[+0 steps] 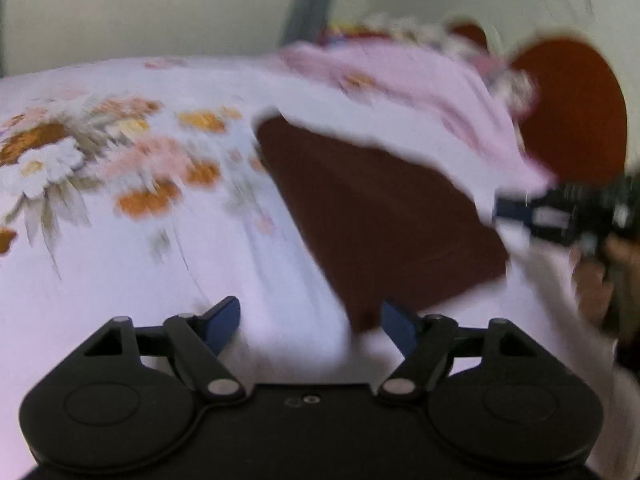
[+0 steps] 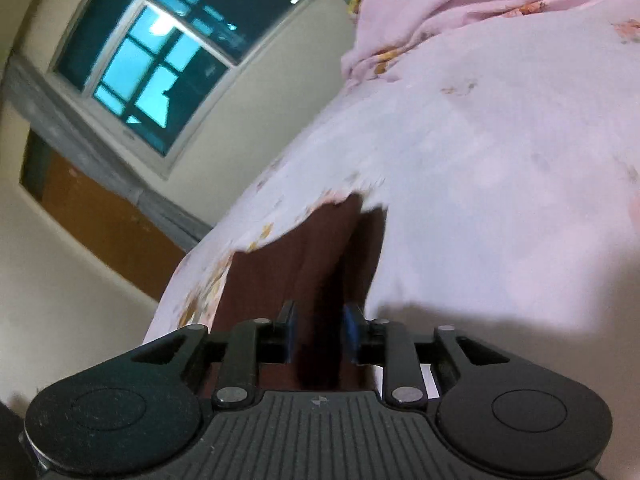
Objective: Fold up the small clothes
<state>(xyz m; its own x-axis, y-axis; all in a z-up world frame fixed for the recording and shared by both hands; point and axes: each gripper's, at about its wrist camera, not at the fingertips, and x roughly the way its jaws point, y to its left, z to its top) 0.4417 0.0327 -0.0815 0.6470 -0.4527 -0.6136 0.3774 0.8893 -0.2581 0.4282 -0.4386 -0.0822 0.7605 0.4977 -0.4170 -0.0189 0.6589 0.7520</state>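
We are in the middle of a fold on a dark maroon garment (image 1: pixel 372 216), which lies on the floral bedsheet (image 1: pixel 120 160). Our right gripper (image 2: pixel 319 330) has its 2 blue pads pressed onto a bunched edge of that maroon cloth, which runs out from between them toward the bed. In the left wrist view the same gripper (image 1: pixel 516 210) sits at the garment's far right corner, and the picture is smeared, so we judge it to be carrying that corner. Our left gripper (image 1: pixel 311 322) hovers over the near edge with its 2 fingers spread wide and nothing between them; the near corner of the cloth lies just beside its right finger.

By our reading, the next move calls for the left tongs to pin or pinch that near corner, so the right can lay its edge across evenly without dragging the whole piece. A pink crumpled cloth (image 1: pixel 400 76) lies behind the garment.
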